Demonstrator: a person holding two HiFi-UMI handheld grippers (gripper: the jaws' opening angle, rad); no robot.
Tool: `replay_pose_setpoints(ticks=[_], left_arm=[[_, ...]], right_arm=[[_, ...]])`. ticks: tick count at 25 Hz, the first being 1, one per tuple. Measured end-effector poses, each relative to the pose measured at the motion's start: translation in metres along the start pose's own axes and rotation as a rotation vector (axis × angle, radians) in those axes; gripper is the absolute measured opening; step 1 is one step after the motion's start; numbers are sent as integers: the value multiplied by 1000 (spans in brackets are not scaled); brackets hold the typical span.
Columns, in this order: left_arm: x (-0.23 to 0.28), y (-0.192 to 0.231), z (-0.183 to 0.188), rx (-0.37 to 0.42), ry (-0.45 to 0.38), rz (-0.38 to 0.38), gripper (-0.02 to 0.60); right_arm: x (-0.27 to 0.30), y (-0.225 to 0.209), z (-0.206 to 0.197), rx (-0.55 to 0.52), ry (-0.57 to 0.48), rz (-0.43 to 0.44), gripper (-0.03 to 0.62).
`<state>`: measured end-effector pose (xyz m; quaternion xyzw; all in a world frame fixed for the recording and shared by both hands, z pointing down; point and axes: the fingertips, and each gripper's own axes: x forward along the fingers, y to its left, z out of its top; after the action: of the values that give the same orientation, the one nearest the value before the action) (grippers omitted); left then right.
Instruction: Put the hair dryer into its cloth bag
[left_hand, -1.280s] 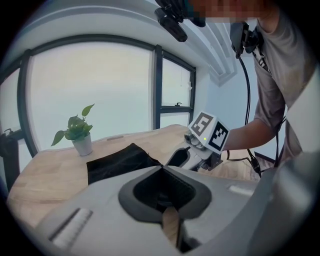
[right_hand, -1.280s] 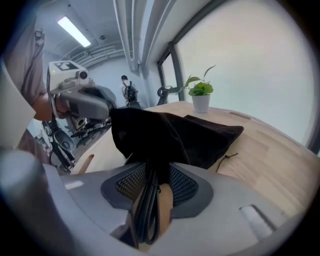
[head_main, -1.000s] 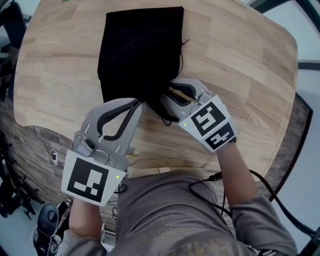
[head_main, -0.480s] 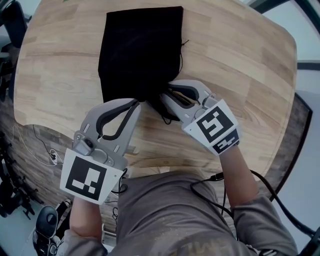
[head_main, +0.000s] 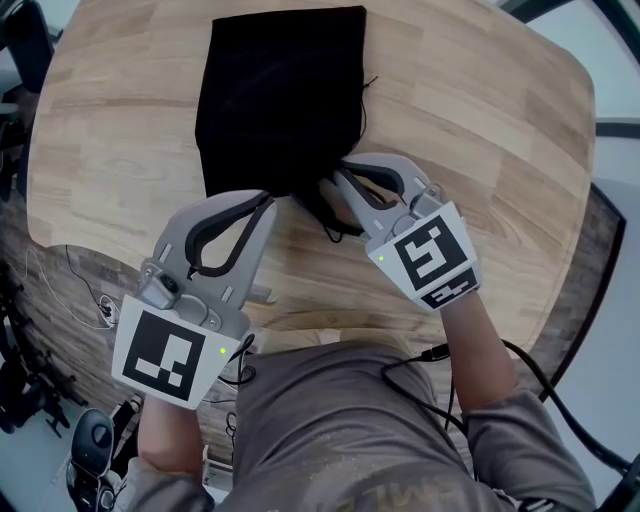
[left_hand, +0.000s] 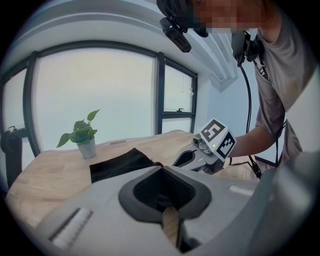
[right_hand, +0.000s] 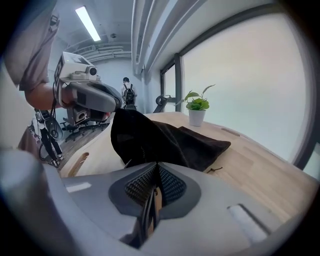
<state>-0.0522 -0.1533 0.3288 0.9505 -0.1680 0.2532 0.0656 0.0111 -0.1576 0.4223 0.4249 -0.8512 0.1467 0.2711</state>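
The cloth bag (head_main: 280, 100) is black and lies flat on the upper middle of a pale wooden table (head_main: 480, 130), its mouth at the near edge, towards the lower part of the head view. The hair dryer cannot be made out in any view. The left gripper (head_main: 268, 200) is clenched on the left end of that near edge and holds it up off the wood, so the cloth rises in a peak. The right gripper (head_main: 335, 183) has just been closing its jaws, and they now pinch the same edge at its right end, with dark cloth between the pads. A thin black drawstring (head_main: 335, 225) hangs in a loop just below the right gripper's tip. Each gripper carries a cube with black-and-white square markers (head_main: 430, 255) and a small green light. The tabletop is made of joined planks with rounded corners. At its far end stands a small potted plant (left_hand: 82, 135) in a white pot, in front of a tall window (left_hand: 95, 95) with dark frames. A strip light (right_hand: 89, 22) runs along the ceiling at the upper left of the right gripper view, and a person with a backpack (right_hand: 128, 92) stands far back in the room.
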Motion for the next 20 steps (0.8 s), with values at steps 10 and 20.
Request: replay_pose_setpoints(ticks=[10,20], left_arm=[[-11,-10,4,78,-22,-26,6],[-4,-52,-49,166,112,-103,9]], right_arm=[[-61,16,18,-220,50,24,31],[-84,32,-3,-362,109,49,31]])
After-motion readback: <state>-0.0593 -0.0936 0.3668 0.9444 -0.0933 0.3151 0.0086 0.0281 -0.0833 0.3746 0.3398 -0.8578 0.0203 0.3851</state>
